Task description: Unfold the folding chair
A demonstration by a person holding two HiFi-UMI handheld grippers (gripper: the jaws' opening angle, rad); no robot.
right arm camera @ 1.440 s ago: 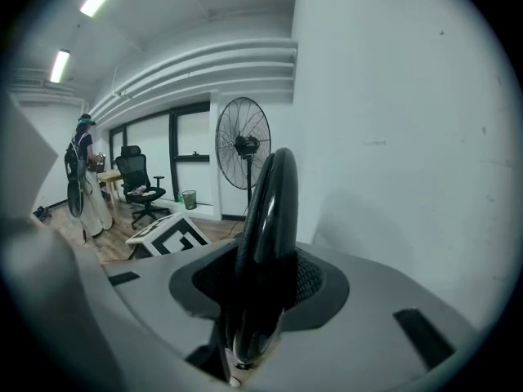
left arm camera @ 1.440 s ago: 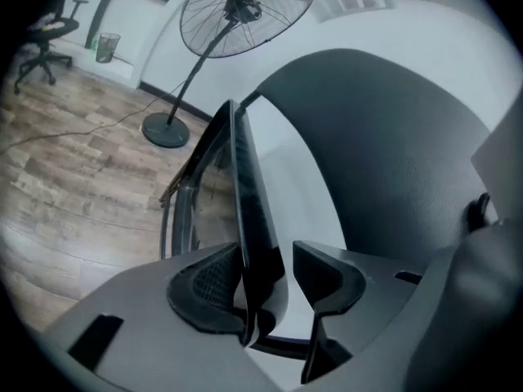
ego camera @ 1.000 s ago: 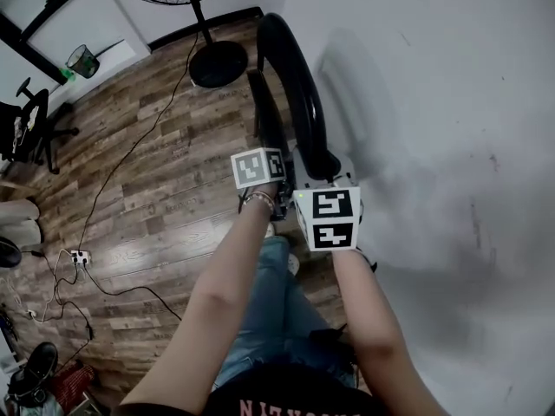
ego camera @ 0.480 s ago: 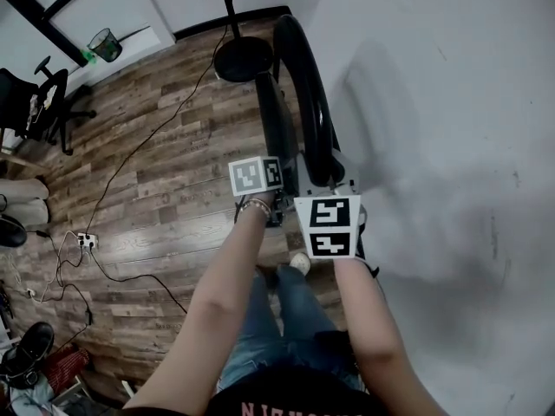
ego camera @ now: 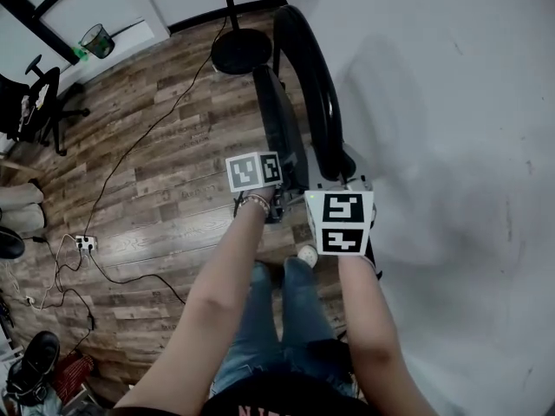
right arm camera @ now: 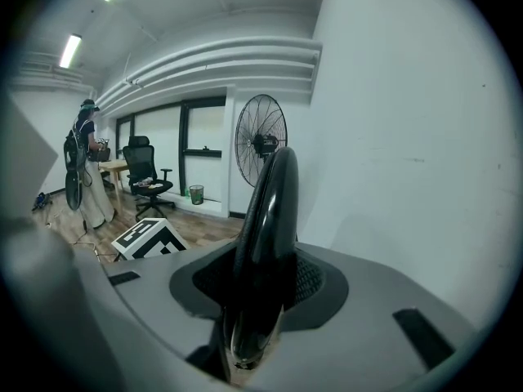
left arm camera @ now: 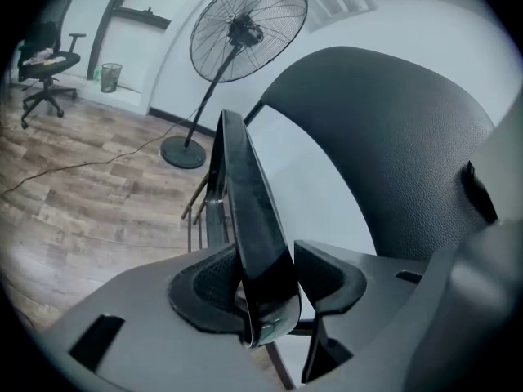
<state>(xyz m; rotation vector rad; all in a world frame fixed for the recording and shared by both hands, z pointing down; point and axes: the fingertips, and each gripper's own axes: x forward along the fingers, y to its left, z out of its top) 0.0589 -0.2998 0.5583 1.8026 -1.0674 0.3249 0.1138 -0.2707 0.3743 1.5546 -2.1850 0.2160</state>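
**A:** Where's the chair (ego camera: 305, 94)?

**B:** On the floor (ego camera: 156, 172), folded and standing upright, just beside the wall (ego camera: 451, 102). The fan (left arm camera: 245, 31) stands beyond it.

**A:** Grips?

**B:** The left hand-held gripper (left arm camera: 274, 292) pinches the rim of the thin inner panel, which I read as the seat (left arm camera: 249, 211). Its pads press on both faces. The right hand-held gripper (right arm camera: 257, 288) is clamped on the rim of the outer curved panel, the back (right arm camera: 270, 211), with the pads snug on either side.

**A:** Why one gripper per panel?

**B:** The two panels have to swing apart, so each needs its own handle. My read is that the right one anchors the back on the wall side. The left one then has the seat to lever out toward the open floor.

**A:** Why hold at the rim?

**B:** It's probably the point farthest from the hinge, so it gives the most leverage. The rim is also thin enough to fit between the jaws.

**A:** Progress?

**B:** It looks barely started. Seat and back run nearly parallel with only a narrow wedge of gap between them. The legs (left arm camera: 204, 219) are bunched under the seat.

**A:** Risks?

**B:** The rims are glossy and the bite is shallow, so a pad could slip under load. There's no room on the wall side, so the spread has to go toward the floor side.
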